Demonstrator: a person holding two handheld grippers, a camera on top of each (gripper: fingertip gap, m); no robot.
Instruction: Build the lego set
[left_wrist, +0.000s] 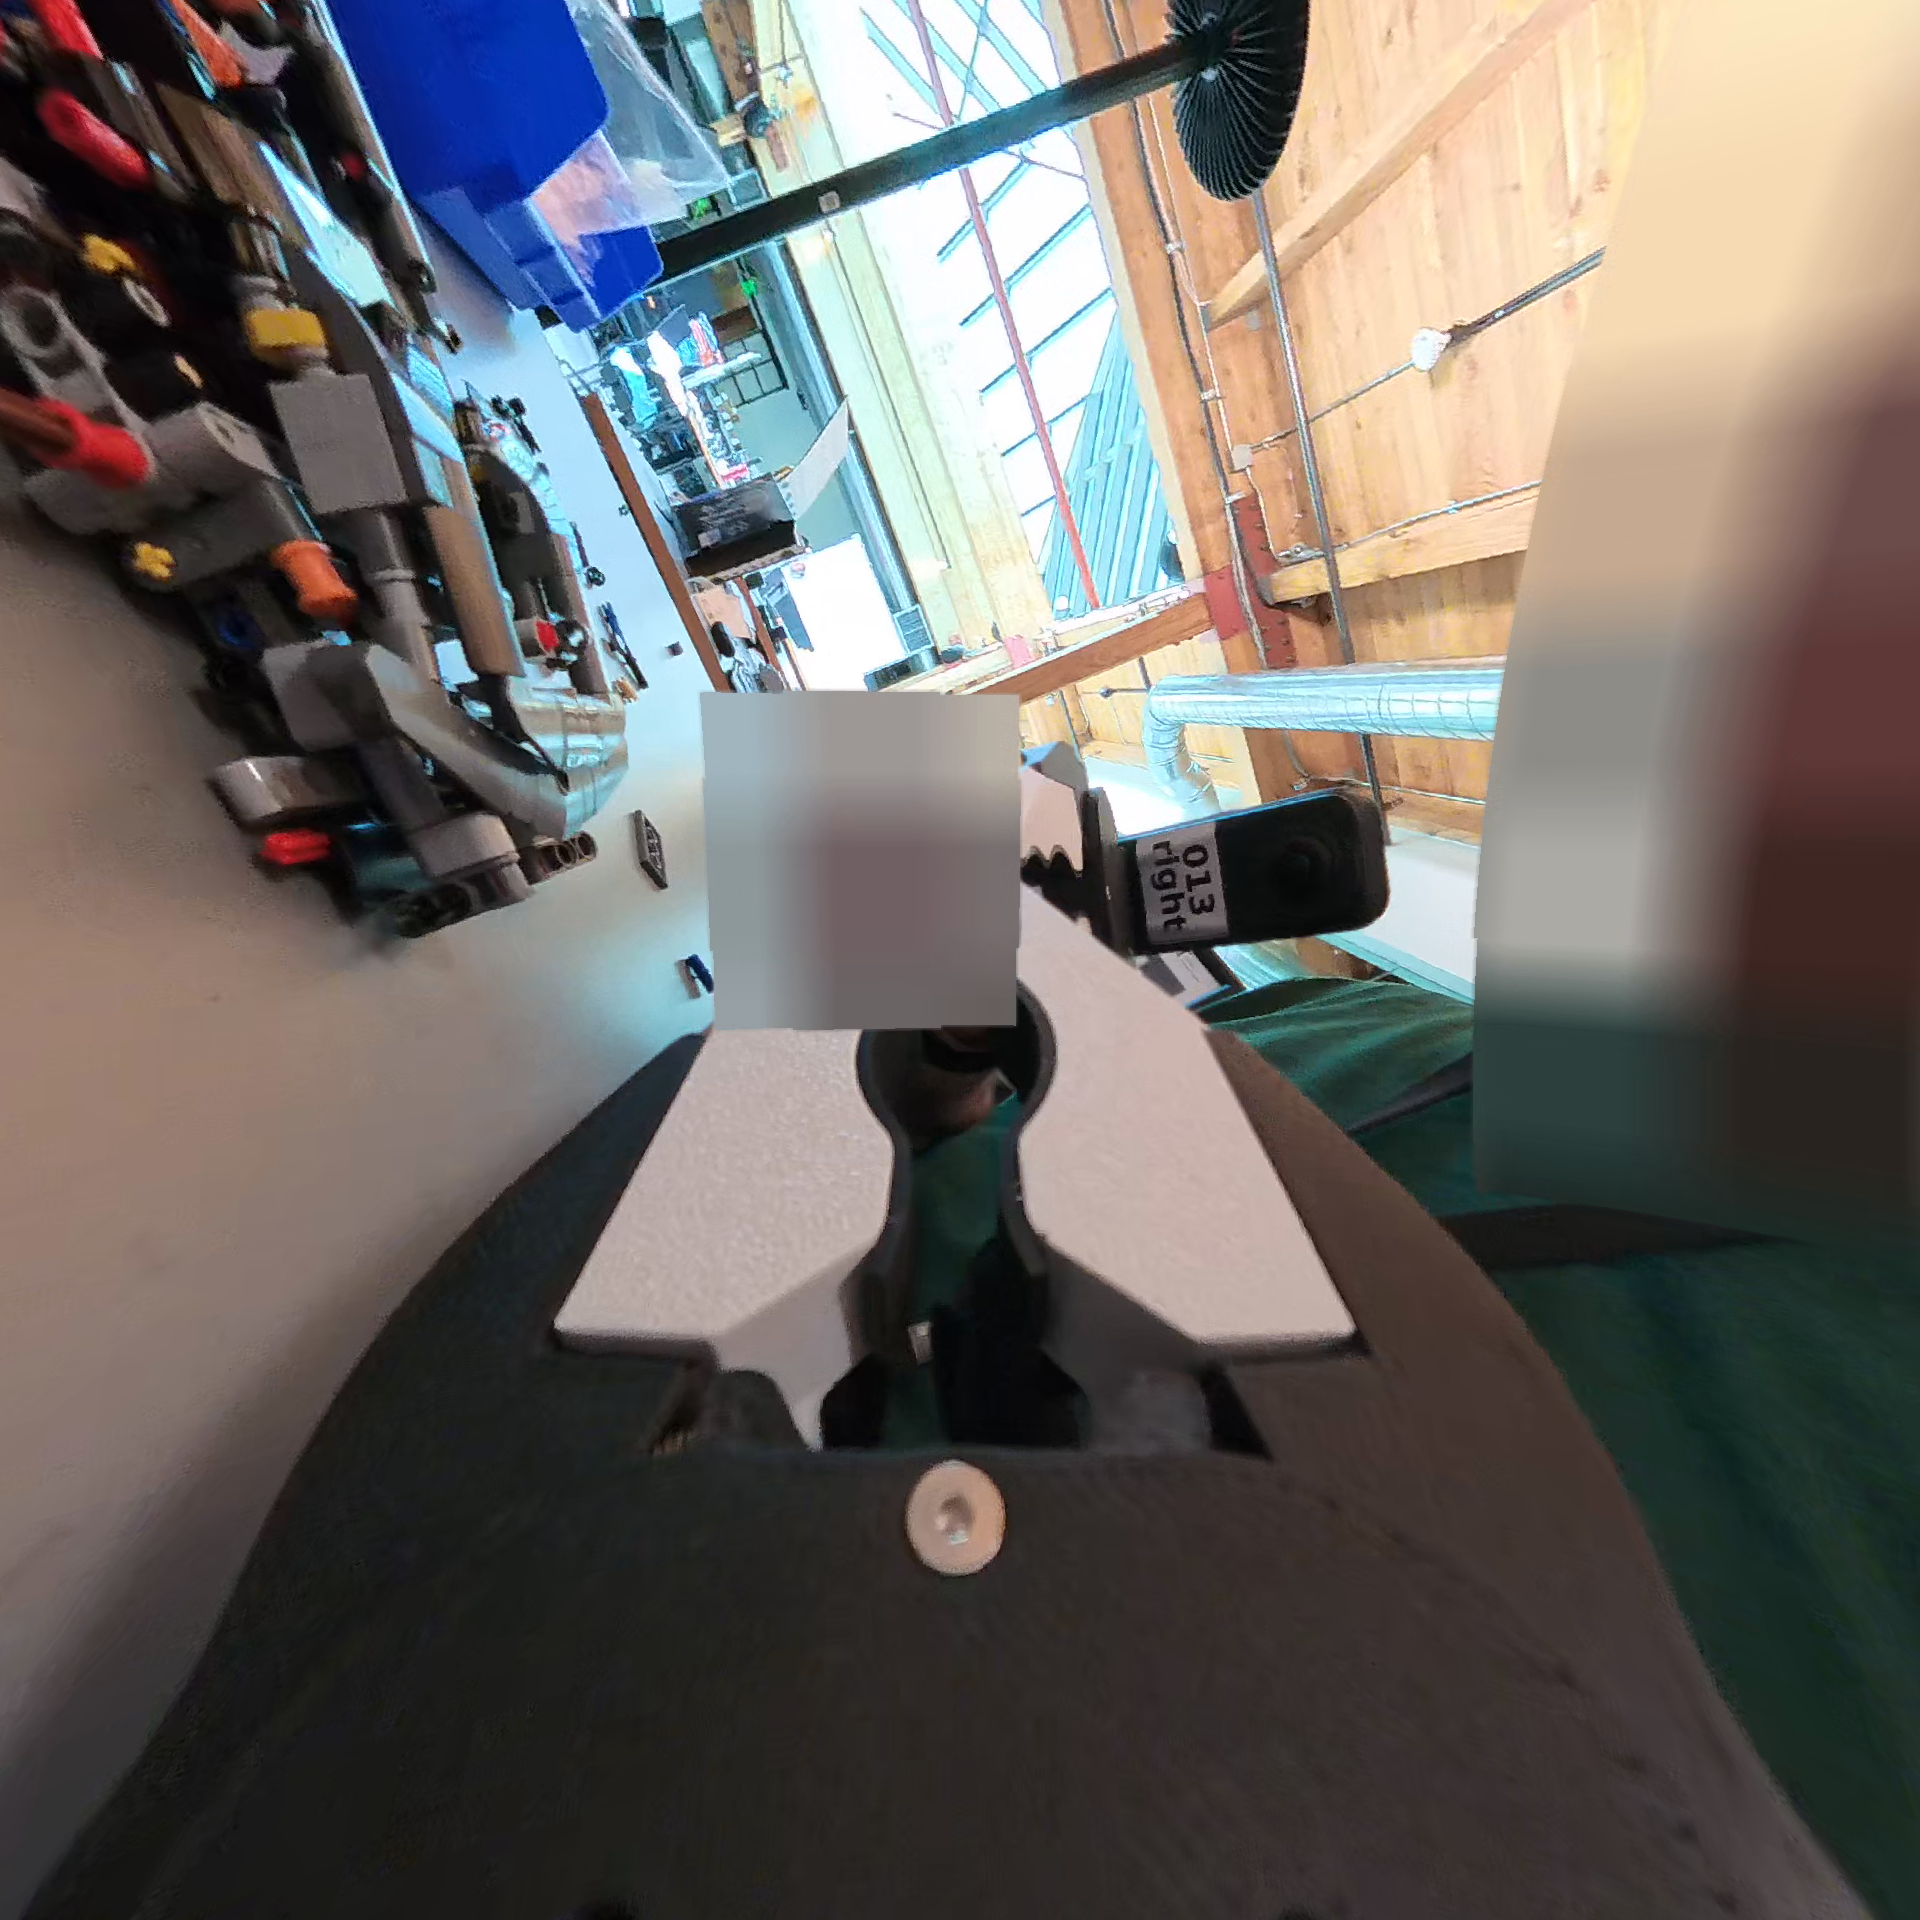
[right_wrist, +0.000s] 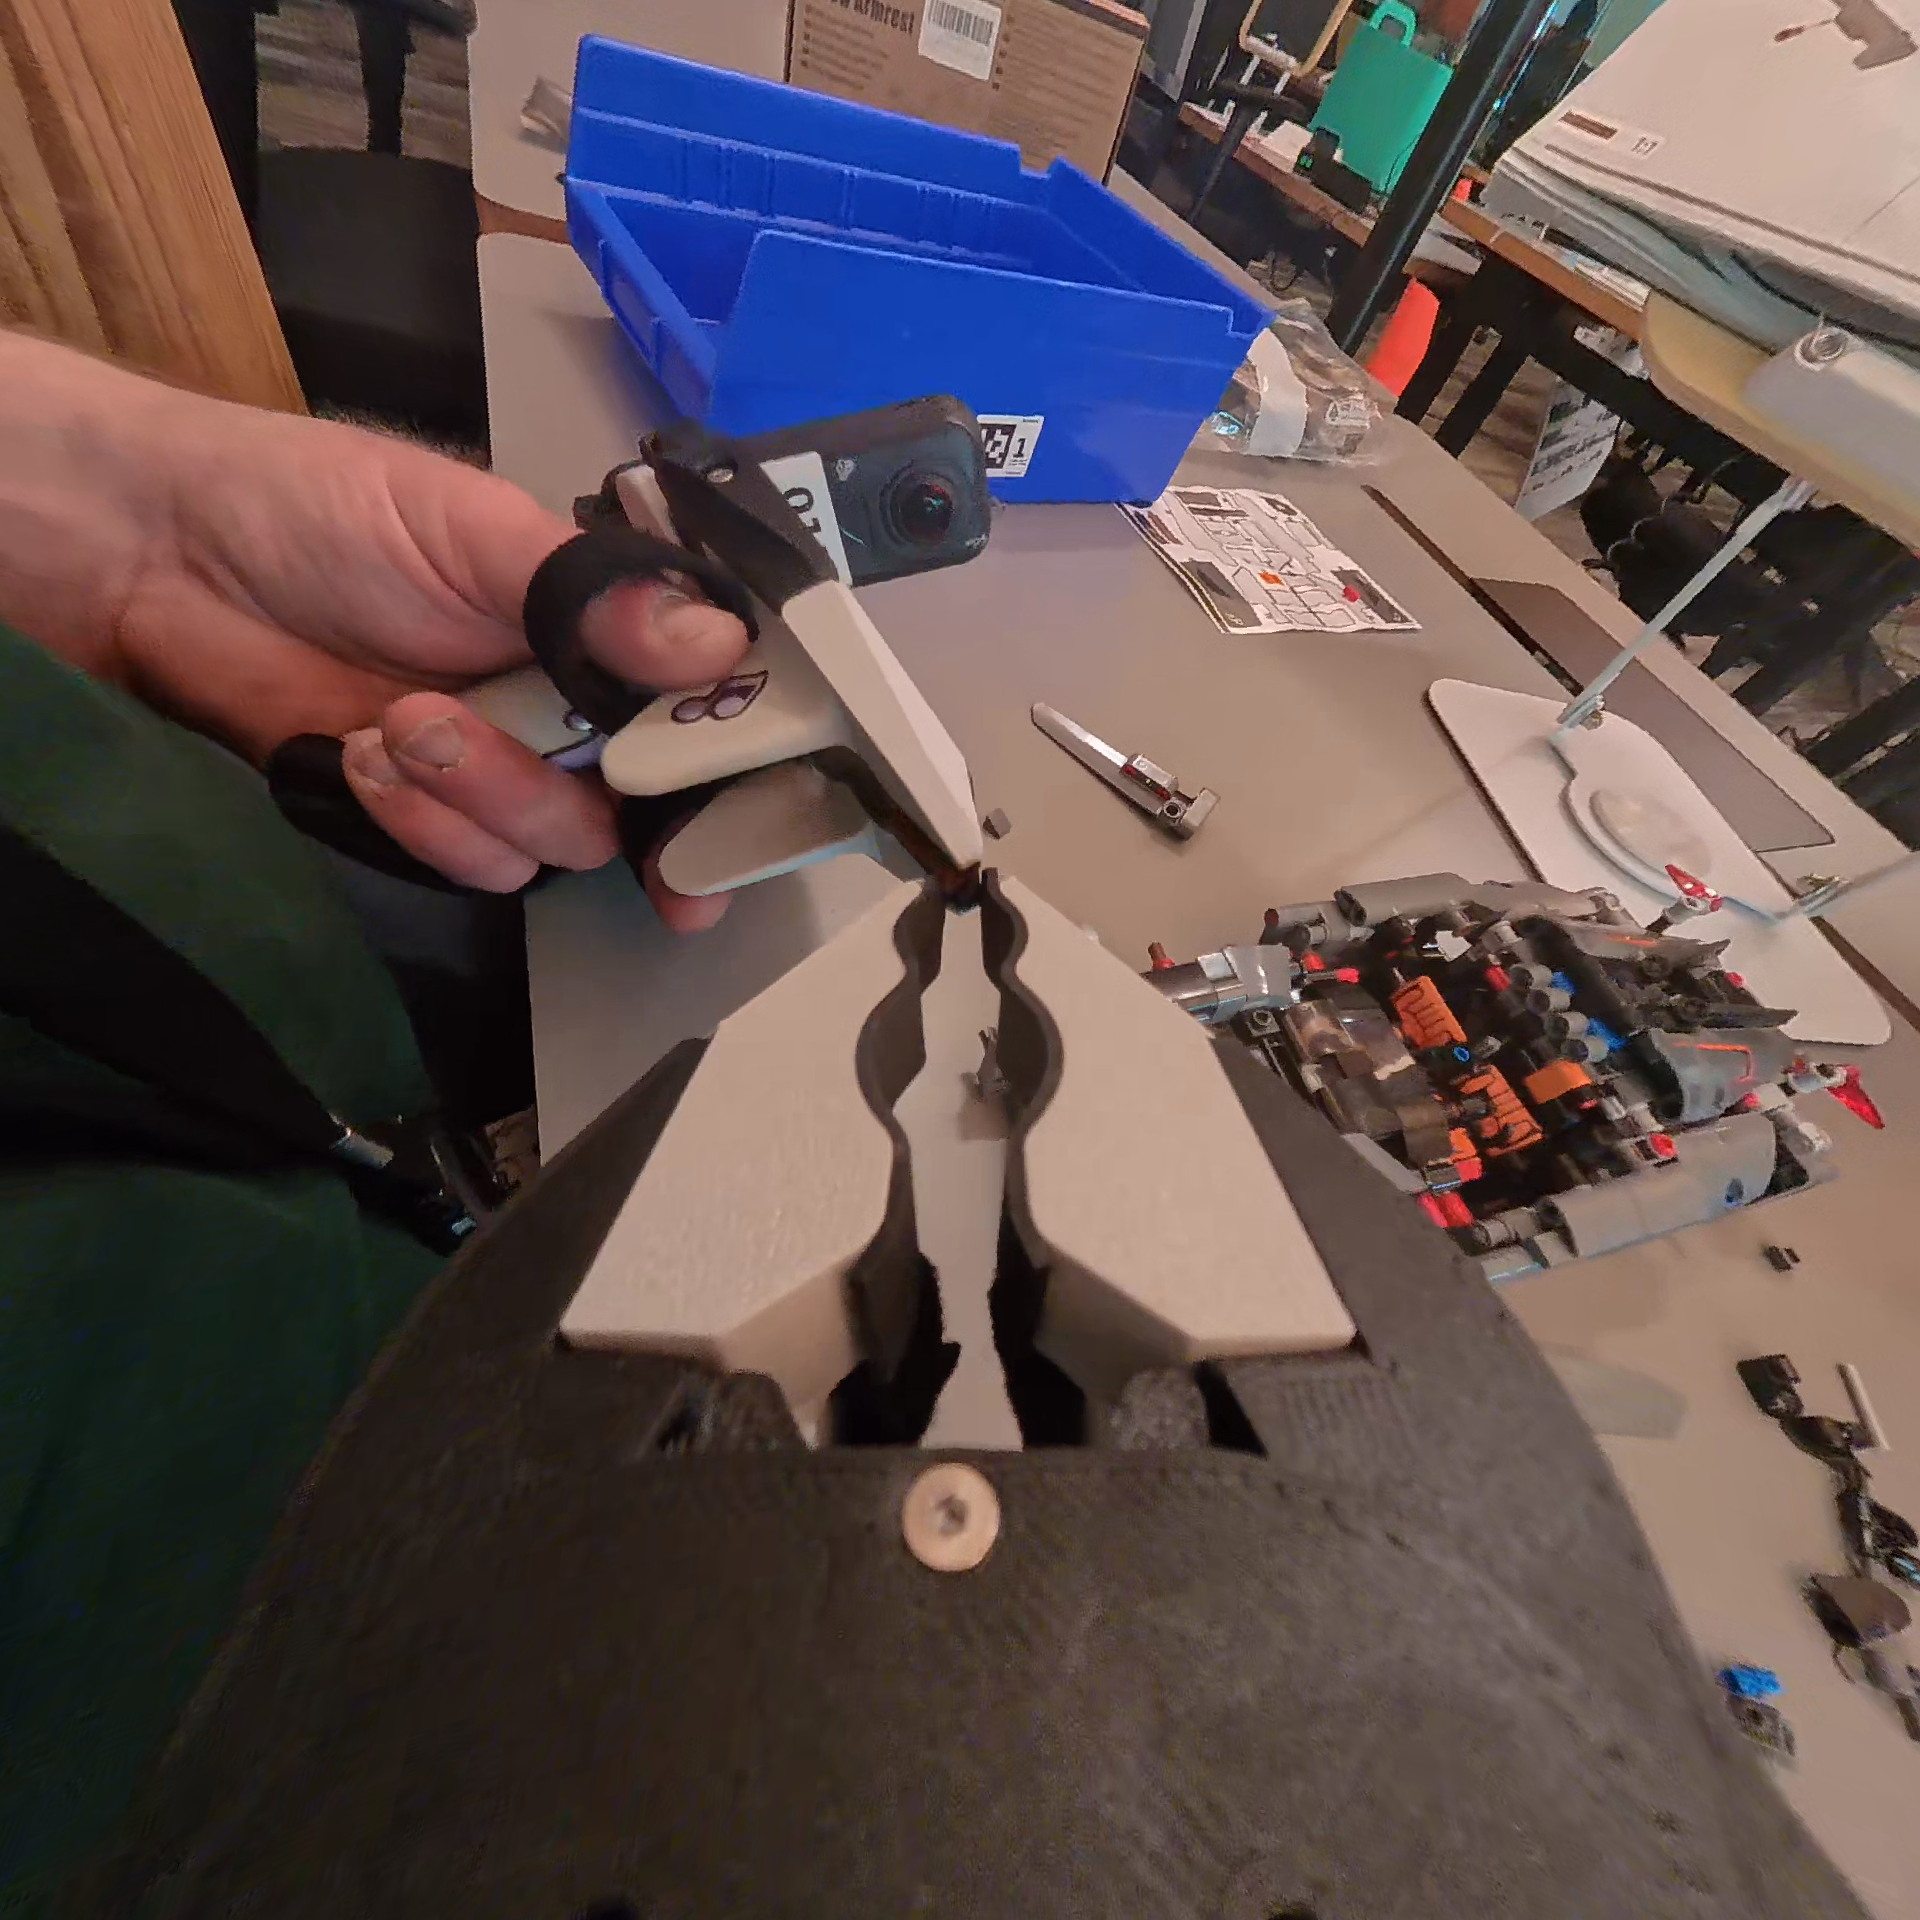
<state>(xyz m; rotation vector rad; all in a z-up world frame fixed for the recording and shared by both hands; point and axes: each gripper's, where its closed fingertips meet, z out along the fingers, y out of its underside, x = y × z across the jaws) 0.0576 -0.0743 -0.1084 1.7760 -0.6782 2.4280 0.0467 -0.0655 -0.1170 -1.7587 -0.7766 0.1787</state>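
Smooth grey table (right_wrist: 1299, 748) in a timber-walled workshop. Right gripper (right_wrist: 961, 891), its matte grey fingers nearly closed, and left gripper (right_wrist: 961, 847) meet tip to tip over a small dark piece (right_wrist: 958, 885), largely hidden; which one grips it cannot be told. The knobbly half-built lego model (right_wrist: 1538, 1060) lies just right, with a glossy blue plastic bin (right_wrist: 935, 281) behind.

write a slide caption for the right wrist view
Two claw tips meet on a small dark piece above the grey table, lego model alongside.
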